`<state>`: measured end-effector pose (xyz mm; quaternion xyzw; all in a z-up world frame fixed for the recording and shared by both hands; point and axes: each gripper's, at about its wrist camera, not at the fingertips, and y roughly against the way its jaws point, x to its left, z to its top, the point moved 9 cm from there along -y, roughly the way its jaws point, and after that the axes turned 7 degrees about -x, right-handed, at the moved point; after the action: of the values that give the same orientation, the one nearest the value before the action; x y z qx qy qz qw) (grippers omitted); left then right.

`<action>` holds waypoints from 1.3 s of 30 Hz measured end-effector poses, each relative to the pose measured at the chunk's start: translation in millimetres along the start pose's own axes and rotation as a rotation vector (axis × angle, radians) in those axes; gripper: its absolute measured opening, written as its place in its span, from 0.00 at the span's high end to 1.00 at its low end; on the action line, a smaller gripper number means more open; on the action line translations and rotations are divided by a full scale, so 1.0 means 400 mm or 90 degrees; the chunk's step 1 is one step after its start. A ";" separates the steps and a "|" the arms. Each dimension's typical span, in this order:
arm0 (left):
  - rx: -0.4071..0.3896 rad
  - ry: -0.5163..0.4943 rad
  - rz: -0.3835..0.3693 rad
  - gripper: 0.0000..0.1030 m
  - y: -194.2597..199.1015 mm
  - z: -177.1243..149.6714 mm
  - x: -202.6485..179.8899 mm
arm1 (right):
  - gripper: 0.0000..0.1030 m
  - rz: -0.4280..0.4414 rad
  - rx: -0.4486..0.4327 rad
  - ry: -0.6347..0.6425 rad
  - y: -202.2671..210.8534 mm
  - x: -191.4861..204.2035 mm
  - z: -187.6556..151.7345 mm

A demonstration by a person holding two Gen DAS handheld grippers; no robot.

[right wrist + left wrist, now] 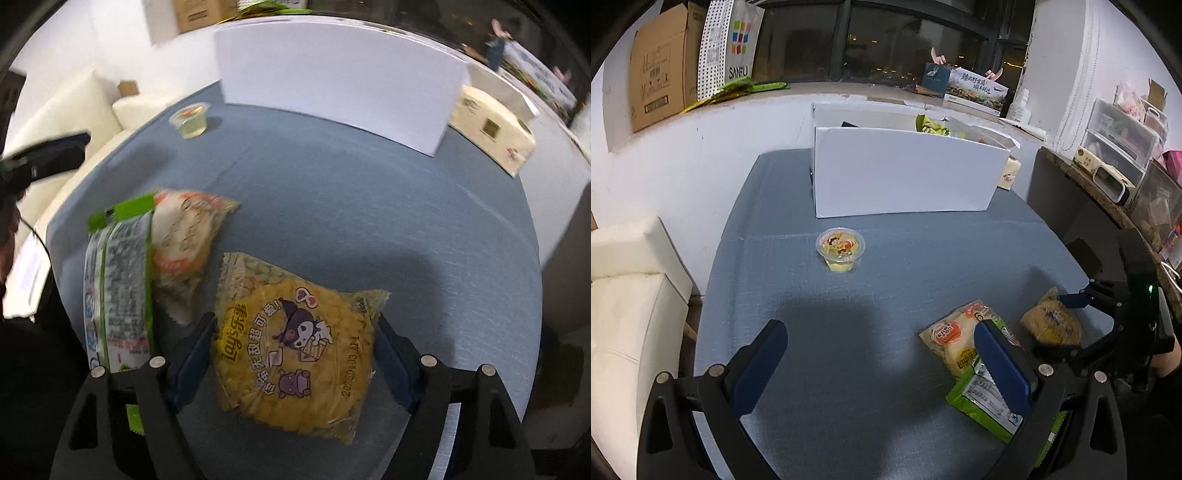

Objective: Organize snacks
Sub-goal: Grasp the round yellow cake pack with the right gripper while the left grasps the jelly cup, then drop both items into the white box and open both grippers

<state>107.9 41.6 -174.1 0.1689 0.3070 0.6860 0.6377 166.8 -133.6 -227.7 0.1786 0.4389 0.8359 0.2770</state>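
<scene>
A yellow Lay's chip bag with a cartoon print sits between the fingers of my right gripper, which is shut on its two sides. In the left wrist view the same bag and right gripper are at the table's right edge. Left of the bag lie a pale yellow snack pack and a green-edged pack. A jelly cup stands in front of the white box, which holds some snacks. My left gripper hovers open over bare cloth, its right finger above the green pack.
The blue tablecloth covers the table. A tissue pack lies right of the box. A cream cushioned seat stands at the left, and a shelf with plastic drawers at the right. Cardboard boxes sit on the window sill.
</scene>
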 end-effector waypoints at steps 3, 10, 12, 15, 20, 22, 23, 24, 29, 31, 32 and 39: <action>0.009 -0.002 -0.004 0.00 -0.026 0.007 0.010 | 0.19 0.015 -0.036 -0.039 0.036 -0.028 0.023; 0.044 -0.023 -0.004 0.00 -0.176 0.068 0.041 | 0.19 0.016 -0.115 -0.086 0.133 -0.068 0.077; 0.062 -0.039 0.011 0.00 -0.231 0.083 0.054 | 0.19 0.016 -0.124 -0.085 0.157 -0.063 0.074; 0.082 -0.048 0.031 0.00 -0.301 0.100 0.083 | 0.19 0.019 -0.133 -0.089 0.182 -0.059 0.055; 0.081 -0.054 0.038 0.51 -0.339 0.109 0.116 | 0.19 0.023 -0.134 -0.094 0.166 -0.056 0.058; 0.077 -0.045 0.019 0.51 -0.320 0.115 0.112 | 0.19 0.027 -0.136 -0.097 0.163 -0.060 0.062; 0.070 -0.051 0.014 0.51 -0.310 0.119 0.108 | 0.19 0.026 -0.138 -0.097 0.162 -0.061 0.067; 0.061 -0.058 0.011 0.51 -0.298 0.125 0.104 | 0.19 0.026 -0.140 -0.097 0.158 -0.062 0.073; 0.003 -0.054 -0.020 0.51 -0.207 0.194 0.074 | 0.19 0.025 -0.166 -0.087 0.175 -0.054 0.138; -0.029 -0.057 -0.039 0.51 -0.168 0.245 0.060 | 0.19 0.020 -0.185 -0.087 0.189 -0.059 0.183; -0.041 -0.059 -0.046 0.51 -0.152 0.270 0.056 | 0.19 0.018 -0.194 -0.090 0.196 -0.065 0.213; -0.114 -0.077 -0.068 0.51 -0.125 0.505 0.003 | 0.19 0.018 -0.249 -0.127 0.208 -0.151 0.469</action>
<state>272.2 84.2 -53.5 0.1358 0.2145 0.6642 0.7032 290.3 -90.2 -58.4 0.2093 0.2362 0.8872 0.3367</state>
